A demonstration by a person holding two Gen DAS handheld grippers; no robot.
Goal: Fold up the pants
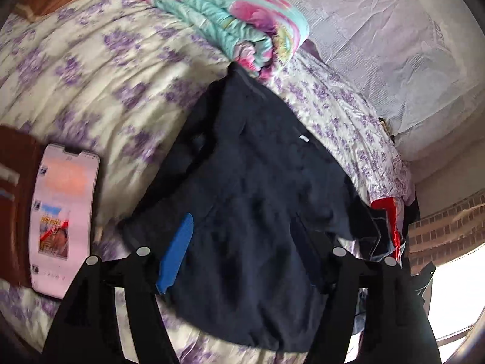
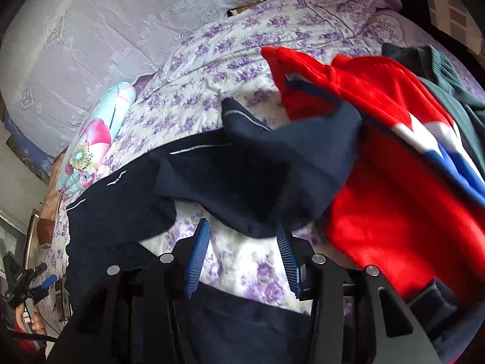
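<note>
A: So, nearest first: the left gripper [image 1: 242, 261]?

B: Spread wide over the pants [image 1: 242, 197], pinching nothing. Only one blue pad [image 1: 175, 254] shows; the cloth lies between the jaws but loose.

A: And the right gripper [image 2: 242, 257]?

B: Also spread. Both its pads [image 2: 198, 261] stand apart over bare bedspread [image 2: 242, 270], with a dark hem of the pants just past the tips, untouched as far as I can tell.

A: Where do the pants lie?

B: On the bed, a navy heap doubled over itself, one leg running off toward the rolled quilt [image 1: 236, 21]. A phone [image 1: 63, 218] sits just beside them, and a red garment [image 2: 394, 166] lies against their other side, a grey one [image 2: 448, 75] beyond it.

A: How far along, then?

B: Partway, I'd judge. One fold seems made, but edges are uneven and rumpled. Smoothing and another fold look left.
</note>
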